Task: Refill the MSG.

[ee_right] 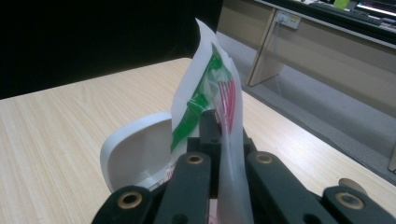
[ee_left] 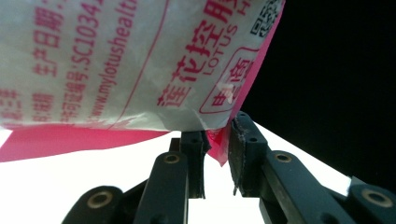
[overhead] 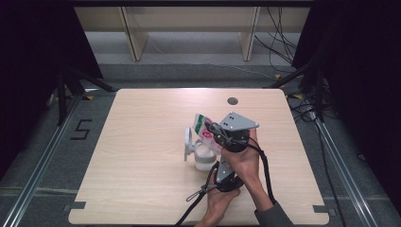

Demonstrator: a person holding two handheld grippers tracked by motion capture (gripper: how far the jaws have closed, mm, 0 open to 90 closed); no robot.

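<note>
Packet (overhead: 204,126), white with pink and green print, is held up over a white flip-lid jar (overhead: 202,156) near the middle of the desk (overhead: 142,142), its lower end just above the jar mouth in the high view. Jar lid (ee_right: 135,154) is swung open to one side; contents are too small to tell.

Risks, as judgement:
- Both grippers have the same thin film. If they pull apart unevenly, the packet could rip off-line and spill onto the desk rather than into the jar.
- The left grip is only on a bottom corner. It could slip out, leaving the packet dangling from one gripper.
- The jar is light and nothing steadies it. A knock from the packet or a gripper could tip or shift it.
- The open lid sits close to the packet, so it could catch the film.

Jaws:
- Left gripper (ee_left: 217,161), lower in the high view: pink bottom corner of the packet sits between the jaws, pinched there, rest of the packet spreading above and to the left.
- Right gripper (ee_right: 219,140), upper one with the grey plate: jaws clenched on the packet's edge, film standing edge-on between them and rising above the tips, jar lid just behind to the left.
</note>
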